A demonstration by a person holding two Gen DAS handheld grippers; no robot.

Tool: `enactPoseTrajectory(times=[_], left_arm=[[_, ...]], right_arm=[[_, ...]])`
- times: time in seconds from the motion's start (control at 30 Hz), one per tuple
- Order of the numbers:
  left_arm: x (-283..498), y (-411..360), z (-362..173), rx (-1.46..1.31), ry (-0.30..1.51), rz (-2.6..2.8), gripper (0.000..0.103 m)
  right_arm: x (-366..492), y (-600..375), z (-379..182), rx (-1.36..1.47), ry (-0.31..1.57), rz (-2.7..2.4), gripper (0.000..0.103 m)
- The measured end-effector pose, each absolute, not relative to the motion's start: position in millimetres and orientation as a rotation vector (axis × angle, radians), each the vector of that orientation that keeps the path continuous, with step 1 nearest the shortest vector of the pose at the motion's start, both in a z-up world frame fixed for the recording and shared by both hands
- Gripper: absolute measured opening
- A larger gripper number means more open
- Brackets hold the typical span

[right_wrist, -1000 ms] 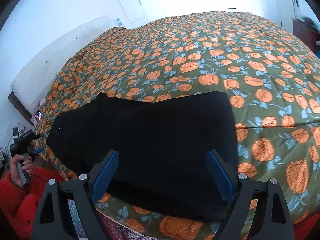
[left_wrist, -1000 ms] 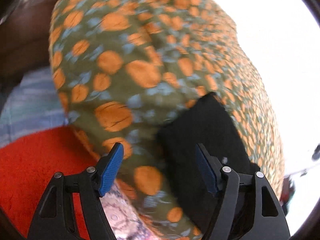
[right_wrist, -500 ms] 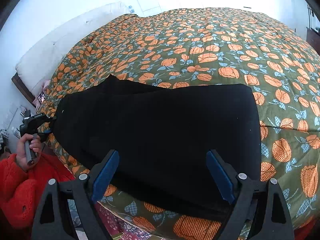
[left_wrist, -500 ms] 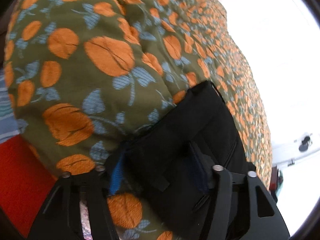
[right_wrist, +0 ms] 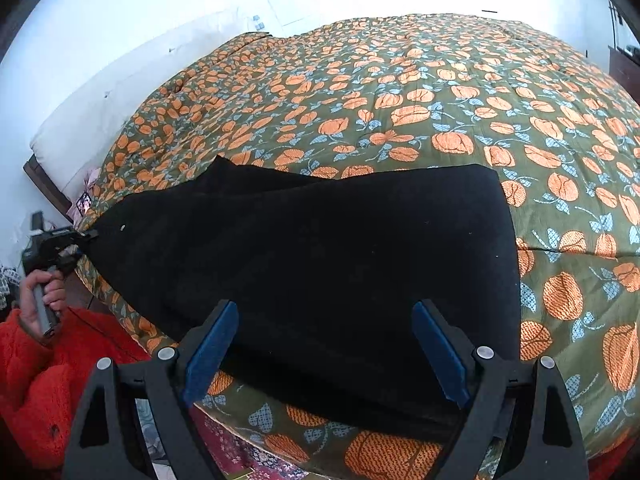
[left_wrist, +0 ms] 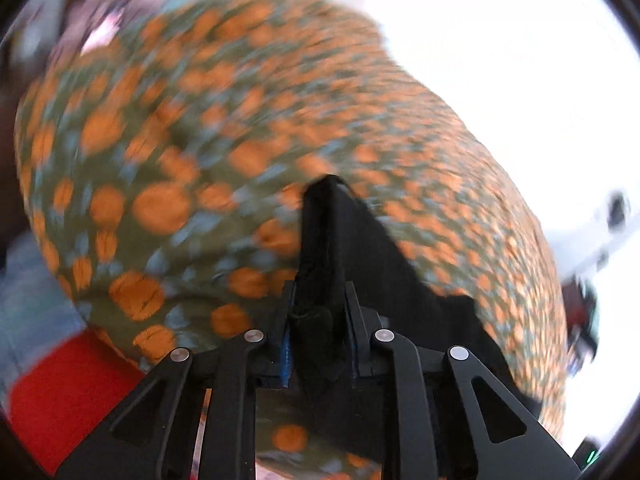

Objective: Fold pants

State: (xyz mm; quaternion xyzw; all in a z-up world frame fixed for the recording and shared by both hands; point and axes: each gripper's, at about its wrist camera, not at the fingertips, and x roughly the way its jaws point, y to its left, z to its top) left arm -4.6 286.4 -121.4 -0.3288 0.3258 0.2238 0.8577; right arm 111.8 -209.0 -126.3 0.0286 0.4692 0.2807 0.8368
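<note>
A bed (right_wrist: 460,92) fills both views, its quilt (right_wrist: 400,116) olive with orange fruit and blue leaves, and a white headboard (right_wrist: 120,96) runs along its far-left side. On the near part of the quilt lie the black pants (right_wrist: 320,264), spread wide from the left edge of the bed toward the right, folded flat with a straight right end. The right gripper (right_wrist: 324,344) hangs over the near edge of the pants, its blue-padded fingers (right_wrist: 212,340) wide apart and touching nothing. At the far left a hand (right_wrist: 42,294) in a red sleeve (right_wrist: 36,380) grips the left gripper (left_wrist: 318,320) — its jaws are closing on a bunched corner of the pants, cloth pinched between them (that view is blurred), and the fabric rises taut from the quilt to the grip.
</note>
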Motion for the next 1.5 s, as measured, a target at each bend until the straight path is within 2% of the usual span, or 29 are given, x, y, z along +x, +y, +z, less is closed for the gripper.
enactPoseTrajectory(times=[0.1,0.23,0.33,0.4,0.5,0.57,0.63,0.7,0.8,0.83,0.87,0.9,0.93,1.0,1.03,1.17,1.3,1.5], left_arm=[[17.6,221.1,-71.4,-0.482,0.670,0.350,0.019],[45.9,124.8,-47.2,-0.275,0.703,0.142,0.019],[73.4,44.9,-65.2,-0.137,0.777,-0.040,0.021],[87.9,3.1,-88.9,-0.065,0.854,-0.151,0.039],[95.8,-44.9,-124.9,0.021,0.980,-0.282,0.041],[86.4,-52.6,-127.7,0.044,0.996,-0.301,0.041],[74.0,-39.0,-115.0,0.021,0.961,-0.318,0.048],[64.5,-6.0,-98.9,-0.015,0.898,-0.262,0.063],[64.6,52.7,-93.9,-0.138,0.862,-0.115,0.065],[67.3,76.7,-97.4,-0.194,0.865,-0.050,0.064],[69.5,95.9,-102.8,-0.234,0.866,0.011,0.057],[72.9,110.0,-111.0,-0.254,0.870,0.055,0.045],[76.5,115.2,-119.6,-0.257,0.889,0.078,0.038],[86.9,113.4,-145.2,-0.258,0.962,0.068,0.008],[89.5,105.4,-157.1,-0.257,0.996,0.046,0.004],[85.6,59.6,-180.3,-0.111,1.043,-0.028,0.000],[85.1,51.0,-179.0,-0.058,1.035,-0.030,0.000],[84.7,54.0,-181.1,-0.051,1.029,-0.022,0.000]], right_arm=[[112.4,-214.3,-121.1,0.078,0.970,0.585,0.088],[116.5,-228.5,-112.7,0.124,0.934,0.544,0.088],[121.3,-244.5,-108.4,0.171,0.915,0.499,0.088],[122.8,-255.6,-106.7,0.197,0.906,0.470,0.088],[122.8,-271.4,-105.2,0.223,0.899,0.430,0.088],[120.9,-281.0,-102.4,0.236,0.889,0.412,0.088],[119.3,-290.4,-98.2,0.251,0.872,0.400,0.088],[118.1,-297.4,-94.5,0.261,0.857,0.393,0.088],[122.5,-297.9,-89.4,0.308,0.863,0.420,0.088],[123.5,-295.5,-87.2,0.329,0.865,0.444,0.088],[125.9,-288.3,-83.1,0.356,0.870,0.489,0.088],[127.6,-282.2,-80.9,0.369,0.877,0.522,0.088],[131.4,-271.3,-78.8,0.392,0.899,0.584,0.088],[138.6,-254.1,-81.2,0.443,0.957,0.688,0.088],[144.7,-243.4,-85.3,0.484,1.001,0.744,0.088],[166.5,-212.1,-118.9,0.599,1.223,0.850,0.088],[179.8,-187.1,-153.1,0.527,1.402,0.835,0.085],[189.8,-162.4,-167.0,0.495,1.475,0.883,0.082]])
